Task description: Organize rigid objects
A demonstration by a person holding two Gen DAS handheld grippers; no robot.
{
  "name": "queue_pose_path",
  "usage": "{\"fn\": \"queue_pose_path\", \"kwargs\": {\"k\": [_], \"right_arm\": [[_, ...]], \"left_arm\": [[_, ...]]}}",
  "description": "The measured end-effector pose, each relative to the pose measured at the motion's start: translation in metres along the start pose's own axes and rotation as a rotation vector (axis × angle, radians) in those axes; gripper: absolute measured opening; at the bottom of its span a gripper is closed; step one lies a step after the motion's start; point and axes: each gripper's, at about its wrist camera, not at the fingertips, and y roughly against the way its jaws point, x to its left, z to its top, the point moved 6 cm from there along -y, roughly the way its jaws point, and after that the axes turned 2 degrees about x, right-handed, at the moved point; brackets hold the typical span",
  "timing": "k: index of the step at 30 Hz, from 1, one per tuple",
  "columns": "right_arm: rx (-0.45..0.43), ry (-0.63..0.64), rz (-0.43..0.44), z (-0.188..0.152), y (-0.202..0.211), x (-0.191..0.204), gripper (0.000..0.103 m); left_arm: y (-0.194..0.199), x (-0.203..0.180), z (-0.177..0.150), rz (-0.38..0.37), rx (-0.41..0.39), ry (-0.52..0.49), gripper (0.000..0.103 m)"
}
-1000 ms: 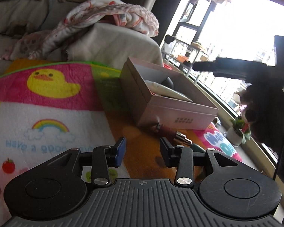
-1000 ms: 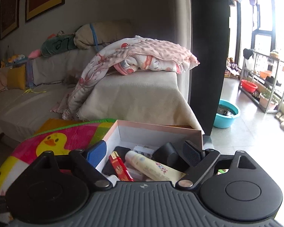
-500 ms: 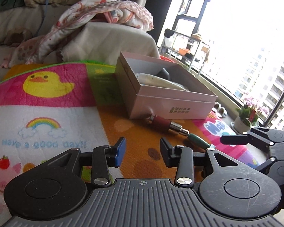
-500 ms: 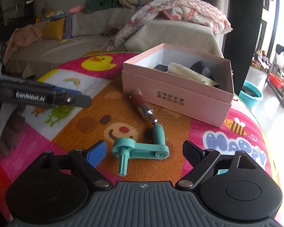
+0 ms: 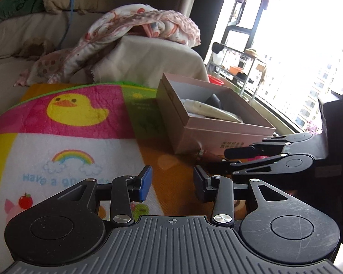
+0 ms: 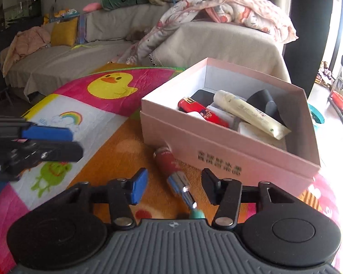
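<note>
You've got the open pink cardboard box on the mat, holding a cream tube and red lighter; your red-handled metal tool lies against its front wall.

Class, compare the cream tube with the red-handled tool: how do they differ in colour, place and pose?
Colour: the tube is cream with small print; the tool has a dark red handle and a shiny metal shaft.
Place: the tube lies inside the pink box; the tool lies outside, on the mat, against the box's front wall.
Pose: the tube rests propped on other items; the tool lies flat, between the open right claw.
Both are long and slim.
</note>
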Motion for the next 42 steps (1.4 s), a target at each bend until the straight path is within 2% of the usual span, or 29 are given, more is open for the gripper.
{"fn": "queue_pose_path", "kwargs": {"k": [1,3,5,9,14,16,18,20,23,29,31,34,36,39,42], "right_arm": [[0.011,0.009,0.002,0.002,-0.004,0.002,0.040],[0.032,0.032,0.010,0.003,-0.007,0.007,0.024],[0.038,0.052,0.026,0.003,-0.004,0.010,0.020],[0.028,0.048,0.019,0.000,0.009,0.004,0.020],[0.062,-0.023,0.161,-0.015,0.026,0.007,0.020],[0.037,-0.011,0.169,-0.020,0.037,0.012,0.028],[-0.010,-0.003,0.130,-0.024,0.052,0.012,0.069],[-0.079,0.005,0.075,-0.030,0.068,0.008,0.083],[-0.111,0.041,0.025,-0.045,0.084,0.006,0.084],[-0.031,0.031,0.004,-0.085,0.081,0.004,0.084],[-0.022,0.016,0.003,-0.093,0.076,0.005,0.086],[-0.033,0.010,-0.007,-0.093,0.074,0.005,0.091],[-0.019,-0.004,-0.001,-0.093,0.070,0.003,0.098],[0.000,-0.047,0.022,-0.093,0.066,-0.005,0.102],[0.002,-0.035,0.020,-0.095,0.066,-0.002,0.103]], "left_arm": [[0.001,0.002,-0.001,-0.001,0.001,0.005,0.043],[0.001,0.006,-0.004,-0.004,0.005,0.017,0.043],[0.000,0.009,-0.007,-0.003,0.009,0.031,0.043],[-0.002,0.010,-0.012,-0.017,0.021,0.049,0.043],[-0.005,-0.001,-0.017,-0.053,0.042,0.033,0.043],[-0.005,-0.007,-0.018,-0.062,0.054,0.017,0.043],[-0.006,-0.013,-0.021,-0.078,0.072,0.004,0.043],[-0.008,-0.020,-0.024,-0.104,0.094,-0.001,0.043],[-0.014,-0.032,-0.029,-0.134,0.117,-0.014,0.043],[-0.031,-0.049,-0.025,-0.130,0.143,-0.013,0.043],[-0.038,-0.054,-0.021,-0.117,0.141,-0.036,0.048],[-0.049,-0.062,-0.018,-0.079,0.153,-0.073,0.049],[-0.054,-0.068,-0.018,-0.072,0.163,-0.095,0.048],[-0.058,-0.075,-0.019,-0.053,0.165,-0.132,0.049],[-0.060,-0.078,-0.020,-0.042,0.164,-0.154,0.050]]}}
